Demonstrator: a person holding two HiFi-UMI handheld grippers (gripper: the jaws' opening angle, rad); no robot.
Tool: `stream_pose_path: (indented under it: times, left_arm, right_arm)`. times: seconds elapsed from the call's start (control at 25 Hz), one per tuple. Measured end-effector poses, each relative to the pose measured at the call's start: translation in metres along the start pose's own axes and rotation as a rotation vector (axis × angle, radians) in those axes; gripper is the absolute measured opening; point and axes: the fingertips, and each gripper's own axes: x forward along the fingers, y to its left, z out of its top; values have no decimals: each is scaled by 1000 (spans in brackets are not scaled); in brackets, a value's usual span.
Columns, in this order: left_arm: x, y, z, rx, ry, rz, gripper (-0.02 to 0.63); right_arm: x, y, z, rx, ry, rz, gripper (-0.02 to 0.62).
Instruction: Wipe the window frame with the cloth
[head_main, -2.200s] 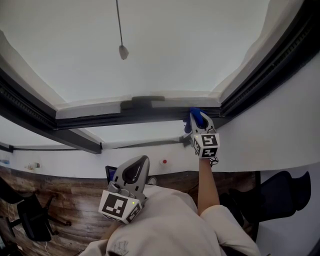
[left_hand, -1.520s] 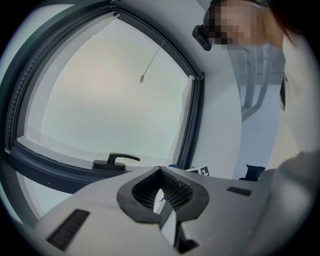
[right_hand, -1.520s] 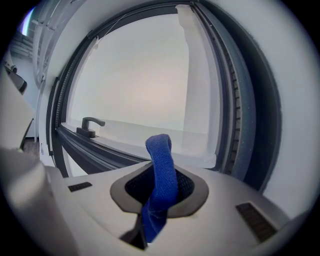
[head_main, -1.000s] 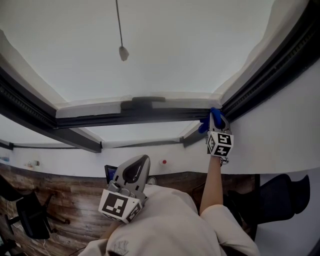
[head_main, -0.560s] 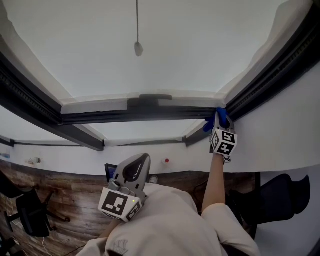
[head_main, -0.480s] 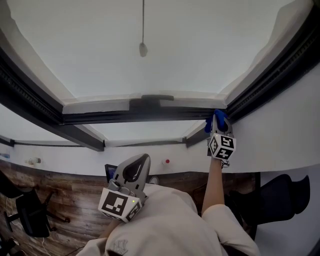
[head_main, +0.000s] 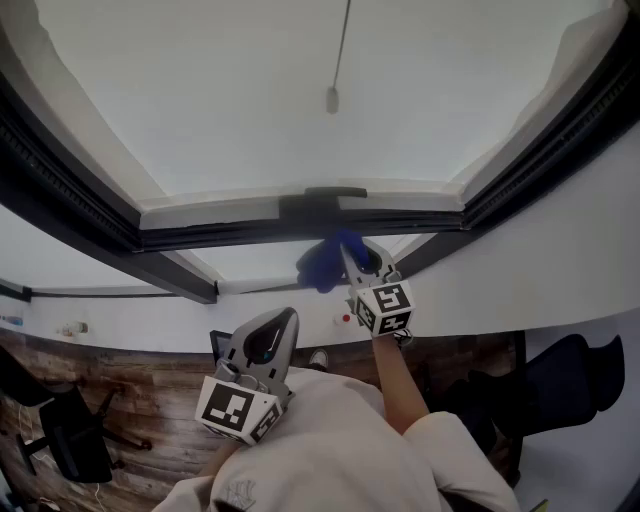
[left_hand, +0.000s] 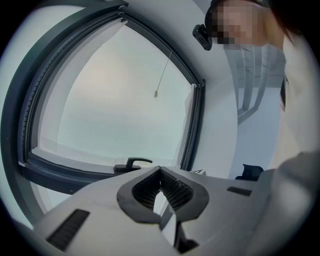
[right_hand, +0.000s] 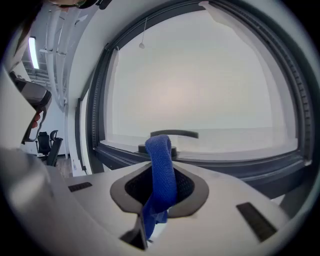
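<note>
Closest to me is my pale shirt (head_main: 340, 450). My left gripper (head_main: 284, 320) is drawn in against it, its jaw tips pressed together with nothing between them. In the left gripper view it (left_hand: 161, 186) looks up at the window from low down.

Under me the floor (head_main: 150, 400) is brown wood-look planking. A dark office chair (head_main: 70, 440) stands on my left and another (head_main: 565, 375) on my right. A white wall (head_main: 140, 322) runs beneath the window.

My right arm is stretched forward, and my right gripper (head_main: 352, 262) is clamped on the blue cloth (head_main: 320, 265). In the right gripper view the cloth (right_hand: 161, 167) stands up in a fold between the pads of the gripper (right_hand: 159, 192), with its loose end hanging down behind.

The cloth sits just below the lower bar of the dark window frame (head_main: 240, 235), under the handle (head_main: 322, 195). It is blurred in the head view, so I cannot tell whether it touches the bar. The frame (right_hand: 225, 162) is dark grey and ribbed along its inner edge. The handle (right_hand: 175, 134) lies flat along the bottom rail.

Beyond the rail the glass (head_main: 300, 90) is pale and milky. A thin cord (head_main: 331, 98) with a small weight at its end hangs in front of it.
</note>
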Motion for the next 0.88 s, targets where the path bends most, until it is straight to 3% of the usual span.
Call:
stream_pose_path:
  times: [0.2, 0.48, 0.88]
  left_arm:
    - [-19, 25, 4, -5, 3, 33, 9]
    - [-36, 51, 4, -27, 8, 71, 9]
    - [-31, 55, 6, -26, 5, 48, 9]
  right_arm:
    - [27, 33, 2, -39, 28, 34, 61]
    - [49, 42, -13, -32, 64, 23, 60]
    - [50, 44, -14, -114, 68, 30, 58]
